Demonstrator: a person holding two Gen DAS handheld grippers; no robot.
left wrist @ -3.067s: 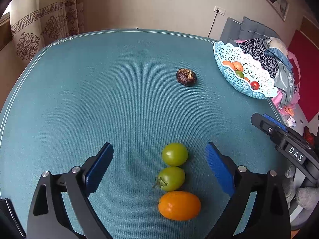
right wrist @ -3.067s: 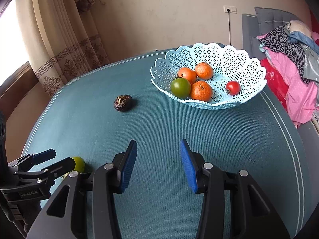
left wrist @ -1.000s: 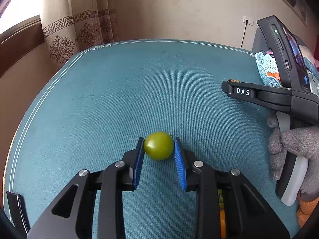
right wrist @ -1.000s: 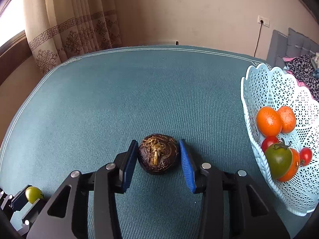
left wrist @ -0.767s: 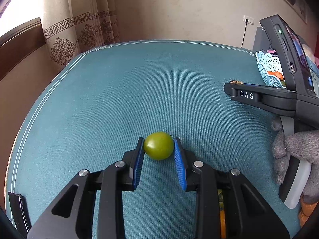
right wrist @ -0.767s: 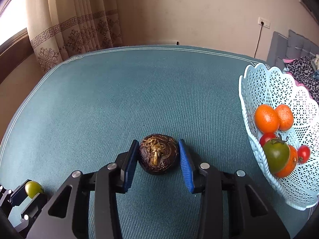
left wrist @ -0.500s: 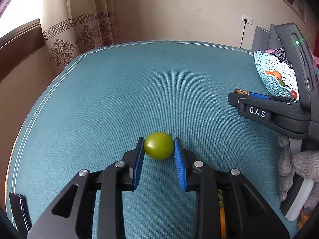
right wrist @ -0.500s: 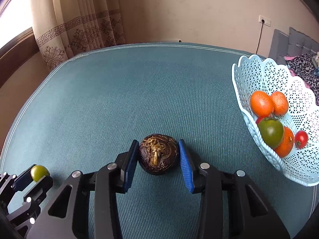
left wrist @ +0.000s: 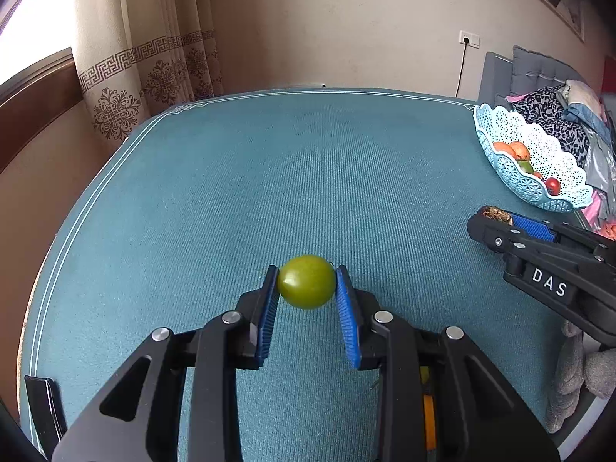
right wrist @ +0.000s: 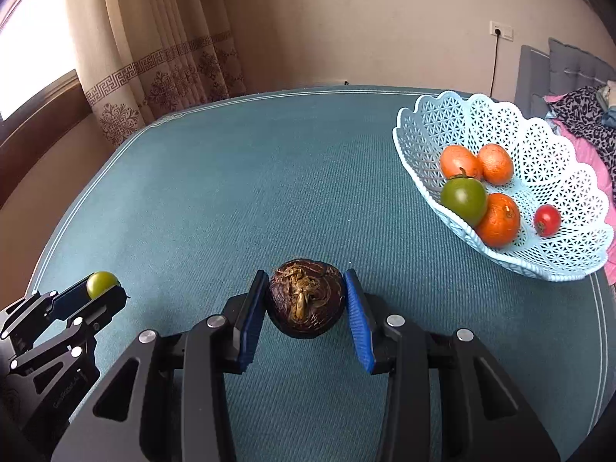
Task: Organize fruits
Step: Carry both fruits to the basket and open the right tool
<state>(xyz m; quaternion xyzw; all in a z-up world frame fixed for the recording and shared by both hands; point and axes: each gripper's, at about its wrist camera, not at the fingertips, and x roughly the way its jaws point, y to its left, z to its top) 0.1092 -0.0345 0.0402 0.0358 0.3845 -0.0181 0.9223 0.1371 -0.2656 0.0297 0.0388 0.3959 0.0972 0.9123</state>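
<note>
Your left gripper [left wrist: 307,284] is clamped on the green tomato [left wrist: 307,282], and your right gripper [right wrist: 306,297] is clamped on the dark wrinkled fruit [right wrist: 306,297], both above the teal cloth [right wrist: 269,177]. The light blue basket [right wrist: 539,261] sits at the cloth's right edge, holding oranges and tomatoes. Left of the basket, beyond the cloth's far corner, hang patterned curtains [right wrist: 165,61]; behind the basket lie piled clothes [left wrist: 558,115].

Open teal surface [right wrist: 269,177] stretches ahead of both tongs; only the basket [right wrist: 539,265] at right blocks passage.
</note>
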